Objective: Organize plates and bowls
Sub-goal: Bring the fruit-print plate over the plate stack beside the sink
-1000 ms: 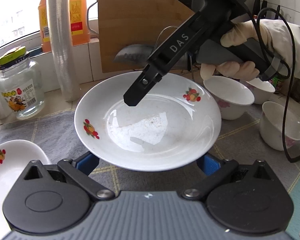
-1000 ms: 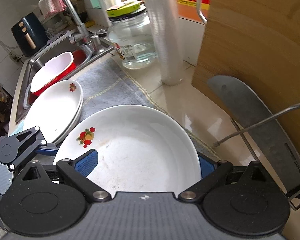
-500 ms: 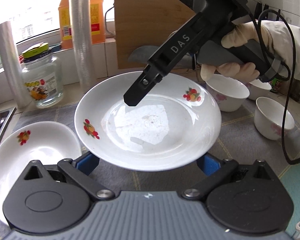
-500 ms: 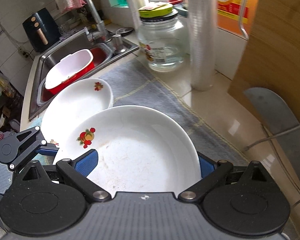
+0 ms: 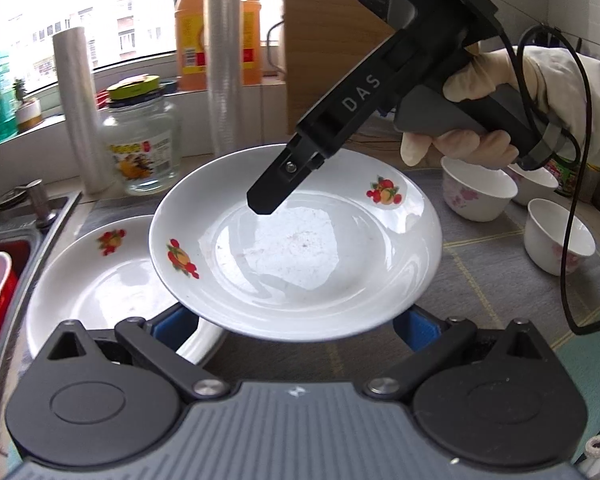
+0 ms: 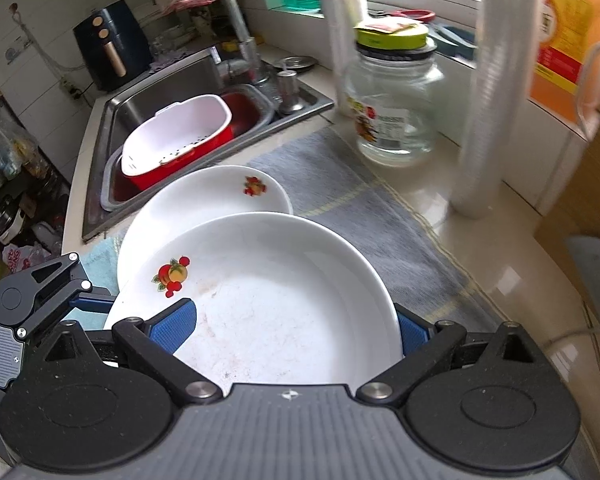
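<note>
A white plate with fruit prints [image 5: 296, 252] is held in the air between both grippers. My left gripper [image 5: 296, 320] grips its near rim, blue pads at each side. My right gripper [image 6: 296, 332] grips the opposite rim [image 6: 268, 296]; it shows in the left wrist view as a black tool [image 5: 340, 108] in a gloved hand. A second matching plate [image 5: 100, 288] lies on the grey mat below and to the left, also in the right wrist view [image 6: 220, 192]. Three small white bowls [image 5: 478, 188] stand at the right.
A sink [image 6: 172, 92] with a red-and-white colander basket [image 6: 180, 140] lies left of the mat. A glass jar [image 5: 140, 140], two plastic rolls [image 5: 224, 60], an orange oil bottle [image 5: 192, 28] and a wooden board [image 5: 320, 40] stand along the window wall.
Both grippers have carried the plate leftward toward the sink; it now overlaps the second plate on the mat. The bowls have slid further right in view.
</note>
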A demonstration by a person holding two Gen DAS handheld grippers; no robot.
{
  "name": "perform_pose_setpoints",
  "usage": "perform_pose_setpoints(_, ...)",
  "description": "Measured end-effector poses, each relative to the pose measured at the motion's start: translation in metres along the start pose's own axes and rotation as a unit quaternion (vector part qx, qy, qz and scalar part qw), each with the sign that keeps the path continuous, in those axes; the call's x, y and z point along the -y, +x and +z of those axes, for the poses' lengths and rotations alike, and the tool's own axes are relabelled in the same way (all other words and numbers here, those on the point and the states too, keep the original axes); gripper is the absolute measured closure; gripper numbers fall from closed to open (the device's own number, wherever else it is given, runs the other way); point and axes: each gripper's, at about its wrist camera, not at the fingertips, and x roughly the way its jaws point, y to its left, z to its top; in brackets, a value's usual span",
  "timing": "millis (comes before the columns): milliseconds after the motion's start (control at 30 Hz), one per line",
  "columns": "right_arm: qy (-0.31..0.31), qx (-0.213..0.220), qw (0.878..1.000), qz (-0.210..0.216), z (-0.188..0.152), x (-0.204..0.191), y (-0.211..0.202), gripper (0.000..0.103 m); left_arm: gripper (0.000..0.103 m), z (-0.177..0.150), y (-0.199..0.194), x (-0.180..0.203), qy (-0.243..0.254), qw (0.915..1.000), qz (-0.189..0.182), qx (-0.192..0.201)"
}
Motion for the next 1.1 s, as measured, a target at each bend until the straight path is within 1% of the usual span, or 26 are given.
perform_pose_setpoints(433, -0.025, -0.016, 0.999, 0.016, 0.033, -0.031, 0.039, 0.001, 0.001, -0.011, -0.012, -0.039, -0.026, 0.9994, 0.024, -0.005)
perform_pose_setpoints(800, -0.020, -0.027, 0.999, 0.015, 0.046, -0.038, 0.062, 0.001, 0.001, -0.019, -0.011, -0.059, -0.033, 0.9992, 0.018, -0.011)
perform_pose_setpoints(1100, -0.014, -0.030, 0.999, 0.010, 0.051, -0.037, 0.070, 0.001, 0.001, -0.019, -0.006, -0.069, -0.035, 0.9992, 0.011, -0.016)
